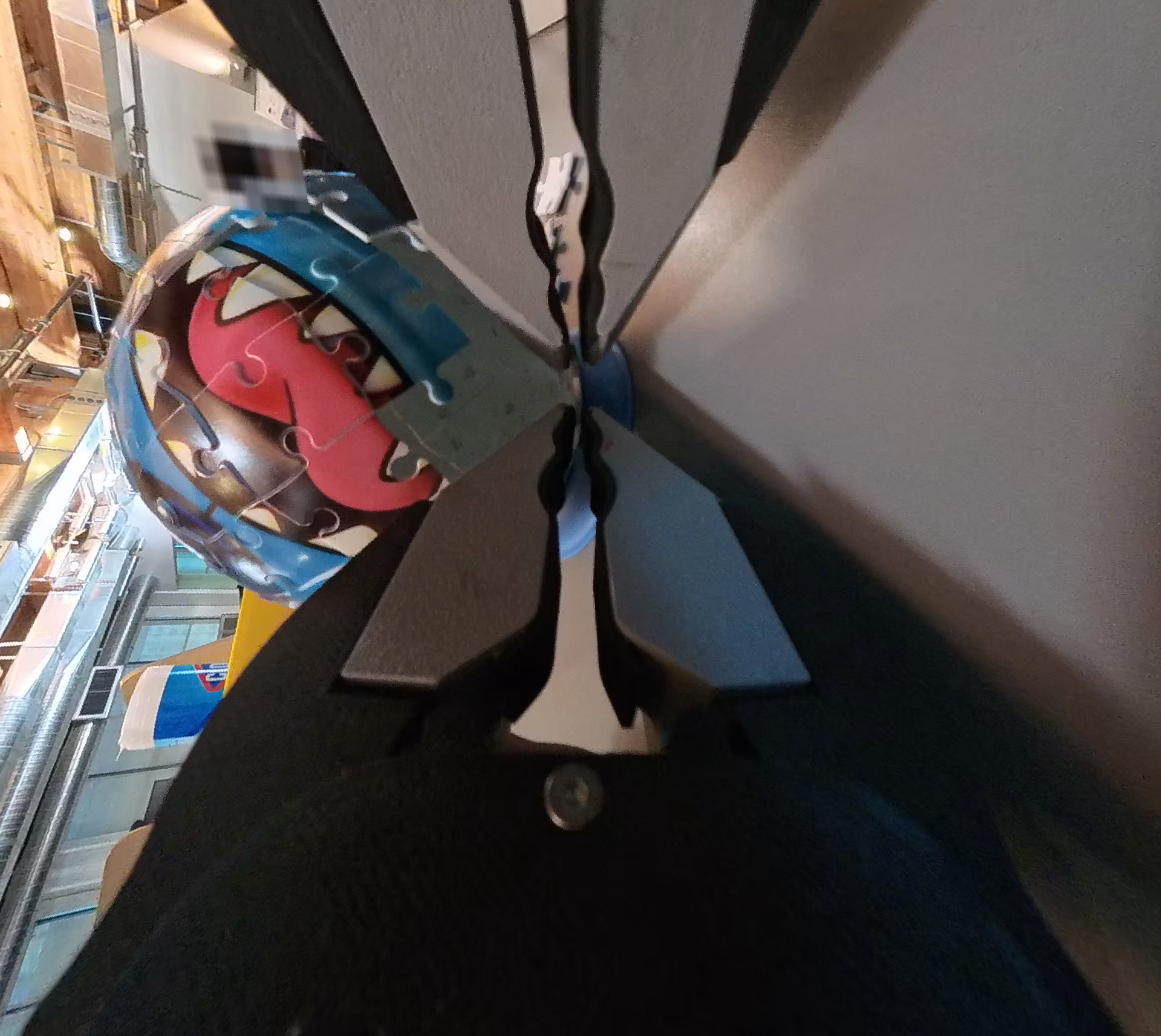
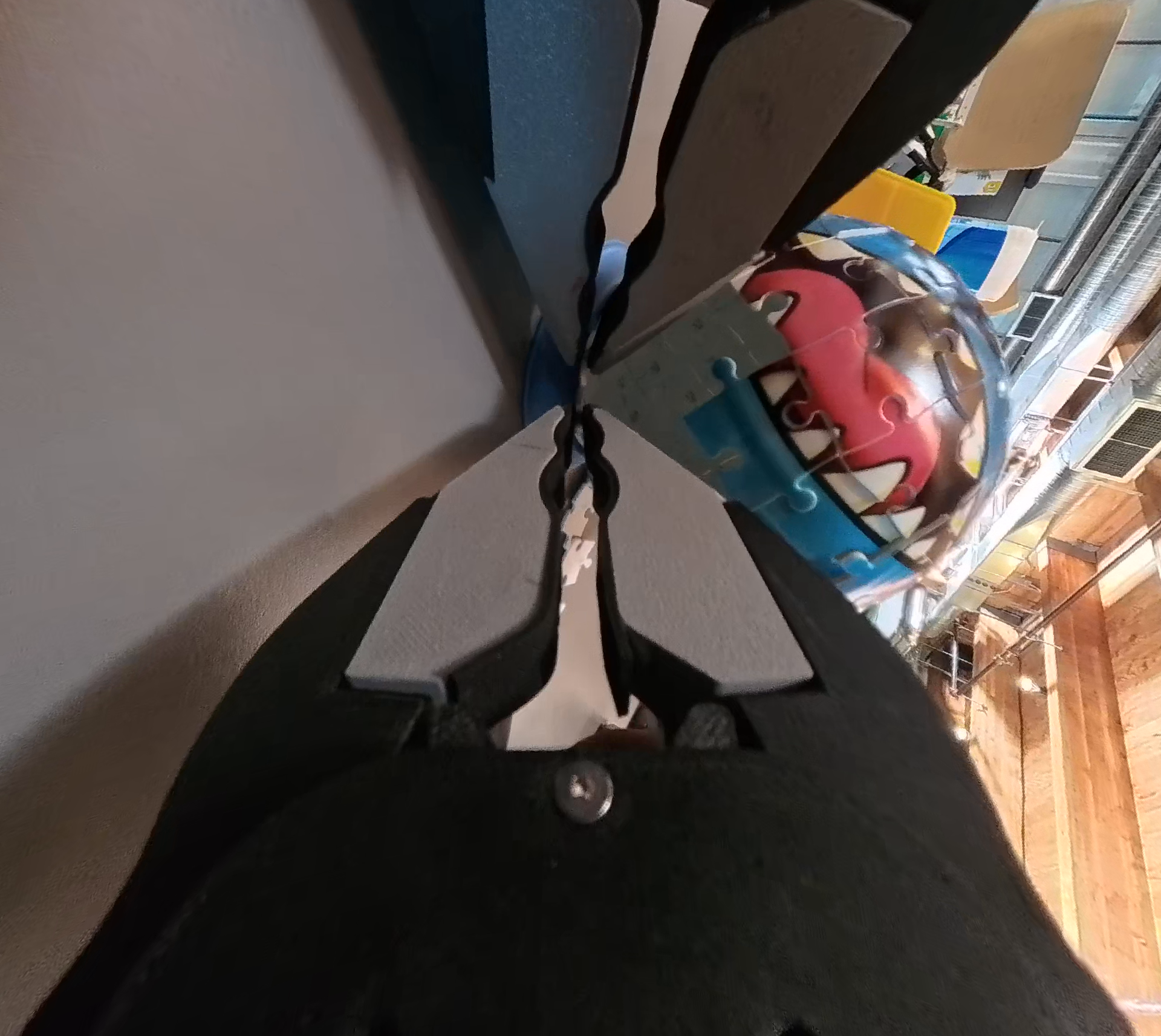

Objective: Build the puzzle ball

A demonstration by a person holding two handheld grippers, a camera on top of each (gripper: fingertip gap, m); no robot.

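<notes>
Tip to tip at the puzzle ball [image 1: 264, 415] | left tool [image 1: 575, 415], right tool [image 2: 575, 421] both clamp its rim

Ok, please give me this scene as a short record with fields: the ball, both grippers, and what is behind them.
puzzle ball: partly built, grey inner side showing at its open edge
picture on ball: red tongue, white teeth, blue border
left hand-held gripper: shut, tips at the grey edge
right hand-held gripper: shut, tip to tip with the left
grip on ball: cannot tell
behind tips: blue round object, mostly hidden
</notes>
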